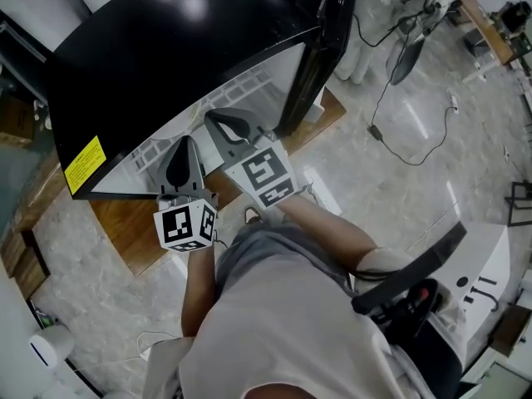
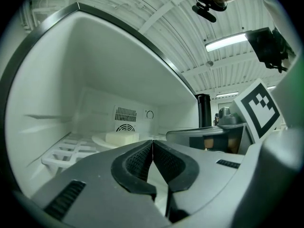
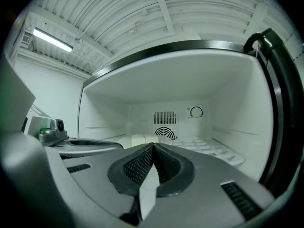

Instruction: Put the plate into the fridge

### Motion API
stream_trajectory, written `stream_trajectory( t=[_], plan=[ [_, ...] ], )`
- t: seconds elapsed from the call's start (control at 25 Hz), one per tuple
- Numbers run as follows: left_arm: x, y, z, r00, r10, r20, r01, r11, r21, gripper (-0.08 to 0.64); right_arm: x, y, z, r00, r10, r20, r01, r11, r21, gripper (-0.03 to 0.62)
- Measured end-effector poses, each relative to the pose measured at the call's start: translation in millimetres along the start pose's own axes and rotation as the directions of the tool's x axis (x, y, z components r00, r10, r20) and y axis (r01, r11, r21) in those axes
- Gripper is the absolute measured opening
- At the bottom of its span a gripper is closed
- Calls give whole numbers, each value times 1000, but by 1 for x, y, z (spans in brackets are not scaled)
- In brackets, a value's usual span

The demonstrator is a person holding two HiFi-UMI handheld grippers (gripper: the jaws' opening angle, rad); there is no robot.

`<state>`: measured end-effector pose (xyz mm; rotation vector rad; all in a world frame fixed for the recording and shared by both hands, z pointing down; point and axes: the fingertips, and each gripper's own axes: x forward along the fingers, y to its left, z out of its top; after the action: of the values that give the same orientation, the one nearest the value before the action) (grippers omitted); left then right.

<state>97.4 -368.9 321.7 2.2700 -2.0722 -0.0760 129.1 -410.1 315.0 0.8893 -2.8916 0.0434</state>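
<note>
Left gripper [image 2: 152,144]: your fingers [image 2: 137,164] are meeting at the tips and gripping nothing. Right gripper [image 3: 153,147]: same, fingers pressed together and empty. Both are pointing roughly level into the open fridge [image 2: 52,89], side by side at its mouth. The plate [image 2: 100,140] is sitting inside already, on the white wire shelf [image 2: 59,155] toward the back, carrying a pale block [image 2: 122,137]. Judging it stiff, smooth, likely slippery and breakable. If you are regripping, be pinching the near rim and keeping it level so the block is not sliding.
</note>
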Motion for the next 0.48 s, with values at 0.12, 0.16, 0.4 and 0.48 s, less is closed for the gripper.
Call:
stream_trajectory(
  t=[0.12, 0.16, 0.4, 0.48],
  plan=[
    [-3, 2, 0, 1000, 1, -1, -1, 1000, -4, 20, -5, 3, 1, 1000, -9, 4, 9, 1000, 7, 17],
    [-4, 2, 0, 1000, -1, 0, 1, 1000, -6, 20, -6, 3, 1, 1000, -13, 3, 13, 1000, 10, 17],
    [-6, 4, 5, 1000, -9, 11, 9, 1000, -8, 20, -5, 13, -1, 1000, -7, -1, 7, 1000, 2, 17],
    [-5, 4, 5, 1000, -10, 14, 10, 1000, -10, 20, -4, 13, -2, 1000, -6, -4, 6, 1000, -2, 17]
  ],
)
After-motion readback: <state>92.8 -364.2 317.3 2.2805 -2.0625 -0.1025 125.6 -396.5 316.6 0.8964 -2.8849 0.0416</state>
